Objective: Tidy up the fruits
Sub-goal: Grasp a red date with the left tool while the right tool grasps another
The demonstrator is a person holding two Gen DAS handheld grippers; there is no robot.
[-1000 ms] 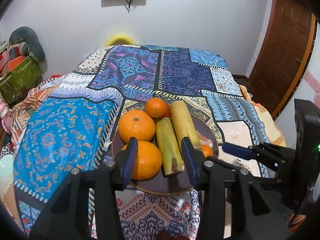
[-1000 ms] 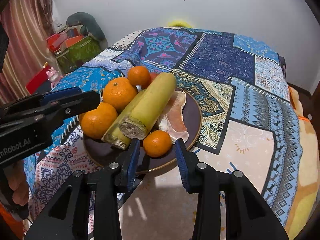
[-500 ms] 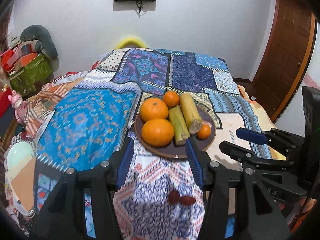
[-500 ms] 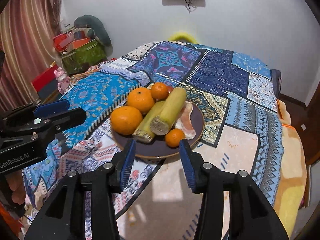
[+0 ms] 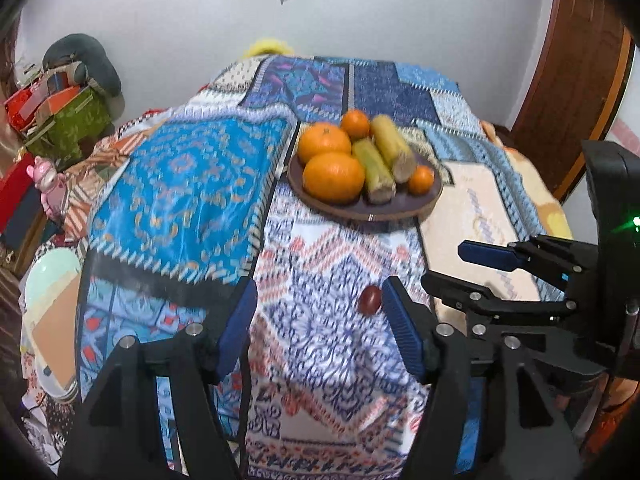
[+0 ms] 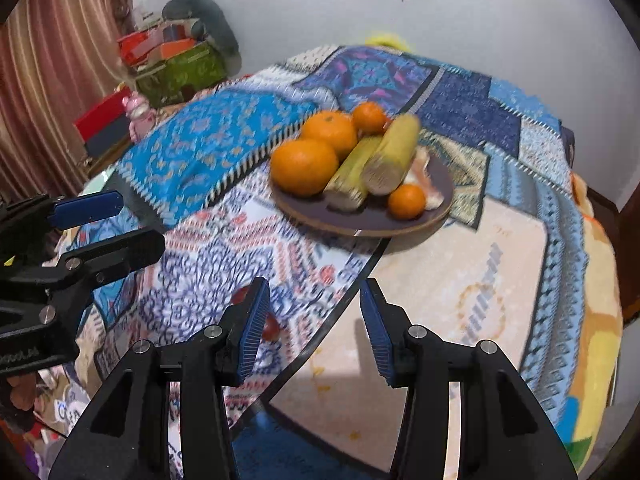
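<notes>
A dark round plate (image 5: 400,210) (image 6: 442,210) on the patterned cloth holds two large oranges (image 5: 333,177) (image 6: 304,166), two small oranges (image 5: 421,179) (image 6: 406,201), two cut sugarcane pieces (image 5: 394,147) (image 6: 390,156) and a peeled pale fruit segment (image 6: 424,168). A small dark red fruit (image 5: 369,299) (image 6: 271,327) lies on the cloth near my grippers. My left gripper (image 5: 318,328) is open and empty, well in front of the plate. My right gripper (image 6: 312,328) is open and empty, also back from the plate.
The patchwork cloth (image 5: 192,184) covers the whole table. Boxes and a green bag (image 5: 68,120) stand at the left by the wall, with a pink toy (image 5: 48,188). A wooden door (image 5: 576,60) is at the right.
Both grippers have pulled back and up from the plate, which now looks smaller and farther away. The small red fruit on the cloth has come into view.
</notes>
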